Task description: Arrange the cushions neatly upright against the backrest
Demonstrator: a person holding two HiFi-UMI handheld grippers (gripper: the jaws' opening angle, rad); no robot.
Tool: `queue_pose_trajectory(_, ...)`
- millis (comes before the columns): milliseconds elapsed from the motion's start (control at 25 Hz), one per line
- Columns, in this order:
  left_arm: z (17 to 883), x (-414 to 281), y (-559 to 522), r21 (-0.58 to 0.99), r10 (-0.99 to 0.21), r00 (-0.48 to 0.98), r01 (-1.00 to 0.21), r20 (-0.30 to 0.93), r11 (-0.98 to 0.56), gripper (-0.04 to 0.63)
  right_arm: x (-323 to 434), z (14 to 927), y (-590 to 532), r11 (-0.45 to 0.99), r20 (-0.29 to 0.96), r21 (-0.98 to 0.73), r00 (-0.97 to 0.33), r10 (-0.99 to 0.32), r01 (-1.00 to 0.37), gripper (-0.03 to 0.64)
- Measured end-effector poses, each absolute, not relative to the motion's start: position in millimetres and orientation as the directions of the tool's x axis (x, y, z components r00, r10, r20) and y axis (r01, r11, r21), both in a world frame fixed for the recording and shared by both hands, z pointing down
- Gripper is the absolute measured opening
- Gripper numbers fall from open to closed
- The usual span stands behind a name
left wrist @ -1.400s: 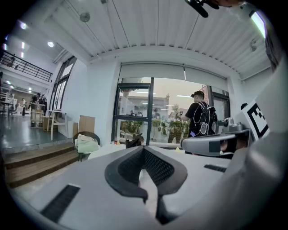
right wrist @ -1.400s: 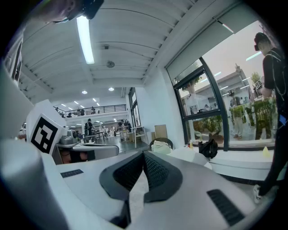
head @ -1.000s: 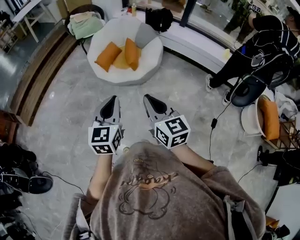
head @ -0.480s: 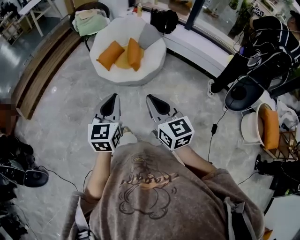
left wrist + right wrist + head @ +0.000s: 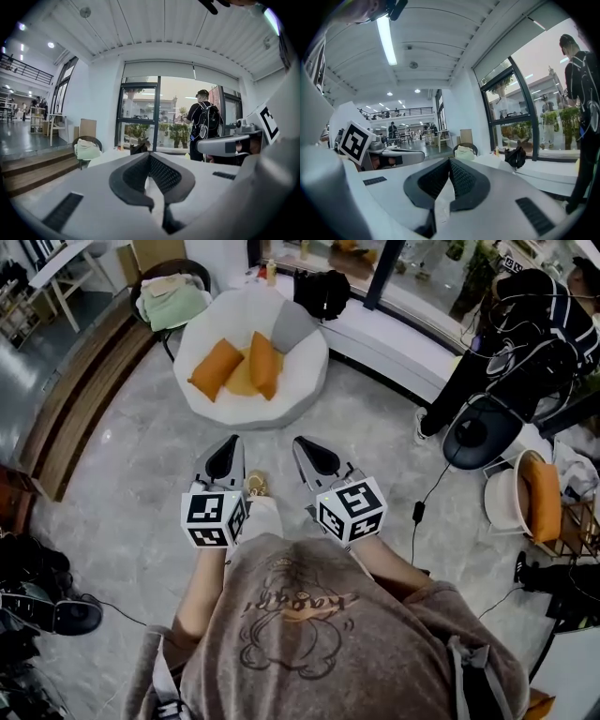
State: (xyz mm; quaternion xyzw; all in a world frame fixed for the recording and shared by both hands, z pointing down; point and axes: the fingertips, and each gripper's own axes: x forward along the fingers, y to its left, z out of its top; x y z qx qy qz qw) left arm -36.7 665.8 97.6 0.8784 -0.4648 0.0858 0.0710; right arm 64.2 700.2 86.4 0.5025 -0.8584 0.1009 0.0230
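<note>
Grey left claw [image 5: 231, 442], right claw [image 5: 301, 443]: closed, level, parallel.

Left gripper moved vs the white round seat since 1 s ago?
Yes. The left gripper has come nearer the white round seat; the strip of floor between them is narrower.

We see a pale grey stone floor [image 5: 122, 493] carrying a round white seat [image 5: 246, 411]. On that seat we count four cushions. The left orange cushion [image 5: 215, 369] lies tilted, and the right orange cushion [image 5: 262, 363] stands on edge just beside it. The yellow cushion [image 5: 241, 379] sits between and beneath them, and the grey cushion [image 5: 291, 327] rests at the rear right. Directly on the floor we also find a black cable [image 5: 427, 488] to the right and dark shoes [image 5: 56, 613] at the left edge.
</note>
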Motion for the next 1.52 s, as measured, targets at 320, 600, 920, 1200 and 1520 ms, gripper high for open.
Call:
queue_pose_trajectory(320, 101, -28, 612, 0.043, -0.787, 0.574, -0.813, 0.226, -0.581, 0.005, 72, 93, 650, 0.449, 0.152, -0.164, -0.473, -0.868, -0.878, 0.02)
queue_pose_trajectory(600, 106, -27, 551, 0.039, -0.767, 0.6, -0.793, 0.229, -0.608, 0.005, 72, 103, 595, 0.42, 0.169, -0.167, -0.446, -0.879, -0.892, 0.02)
queue_pose_trajectory(920, 109, -26, 467, 0.05, -0.742, 0.62, -0.775, 0.256, -0.63, 0.005, 76, 105, 516, 0.378, 0.201, -0.179, -0.41, -0.89, -0.908, 0.02)
queue_pose_trajectory(1200, 105, -28, 393, 0.052, -0.715, 0.642, -0.753, 0.278, -0.656, 0.005, 74, 99, 443, 0.354, 0.208, -0.194, -0.391, -0.897, -0.915, 0.02)
queue_pose_trajectory(1520, 108, -26, 322, 0.062, -0.671, 0.682, -0.713, 0.291, -0.698, 0.005, 74, 94, 372, 0.312, 0.212, -0.187, -0.348, -0.913, -0.931, 0.02)
